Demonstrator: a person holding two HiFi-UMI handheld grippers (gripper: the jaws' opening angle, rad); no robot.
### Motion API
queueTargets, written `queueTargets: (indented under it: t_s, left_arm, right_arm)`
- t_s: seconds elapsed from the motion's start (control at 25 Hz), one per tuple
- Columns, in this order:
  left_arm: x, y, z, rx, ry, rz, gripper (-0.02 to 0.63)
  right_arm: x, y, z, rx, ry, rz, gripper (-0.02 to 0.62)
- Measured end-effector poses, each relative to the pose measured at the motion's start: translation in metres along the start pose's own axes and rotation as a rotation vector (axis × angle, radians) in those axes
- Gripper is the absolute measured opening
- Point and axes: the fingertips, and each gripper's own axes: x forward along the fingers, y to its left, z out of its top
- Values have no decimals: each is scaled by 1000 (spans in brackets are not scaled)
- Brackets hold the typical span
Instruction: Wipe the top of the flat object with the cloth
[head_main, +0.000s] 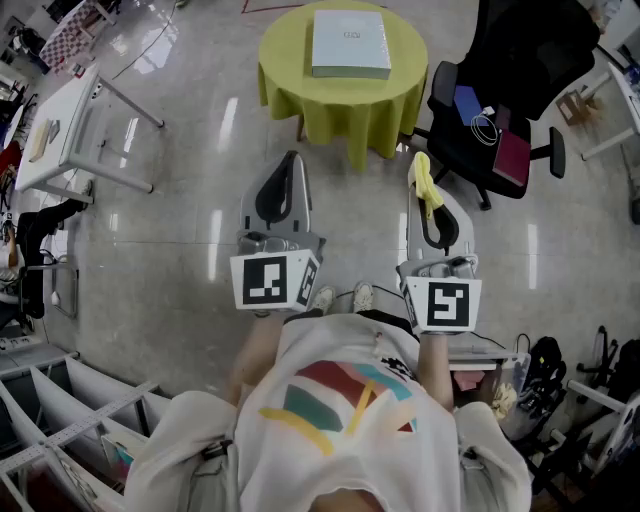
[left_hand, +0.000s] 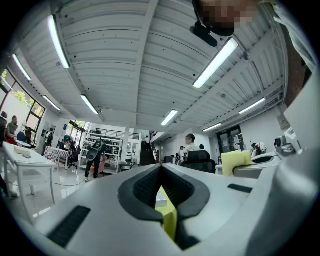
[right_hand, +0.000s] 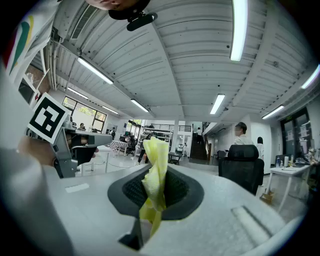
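A flat pale teal box (head_main: 350, 42) lies on a round table under a yellow-green tablecloth (head_main: 300, 75), well ahead of both grippers. My right gripper (head_main: 420, 165) is shut on a yellow cloth (head_main: 426, 188); in the right gripper view the cloth (right_hand: 156, 167) stands up out of the closed jaws of that gripper (right_hand: 154, 187). My left gripper (head_main: 291, 160) is shut with nothing in it. In the left gripper view the jaws of that gripper (left_hand: 161, 172) meet, and the tablecloth (left_hand: 170, 217) shows through the slit below them. Both grippers are held level above the floor, short of the table.
A black office chair (head_main: 500, 100) with a few things on its seat stands right of the table. A white desk (head_main: 60, 130) is at the far left, white shelving (head_main: 70, 420) at the lower left. Several people stand in the background of both gripper views.
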Motion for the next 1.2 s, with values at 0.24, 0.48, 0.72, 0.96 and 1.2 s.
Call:
queueTargets:
  t_s: [0.24, 0.48, 0.72, 0.96, 1.2]
  left_arm:
    - [-1, -4, -1, 10, 1, 32, 14]
    - [-6, -20, 4, 30, -9, 58, 14]
    - [-23, -33, -1, 49, -21, 118, 14]
    - [-27, -44, 3, 46, -47, 132, 14]
    - [-18, -45, 13, 43, -68, 151, 14]
  right_arm:
    - [-8, -17, -4, 5, 3, -1, 28]
    - [-13, -29, -11, 28, -1, 37, 28]
    - [-21, -25, -8, 49, -69, 156, 29]
    - [-28, -37, -4, -25, -85, 154, 26]
    - [-33, -44, -2, -49, -81, 167, 26]
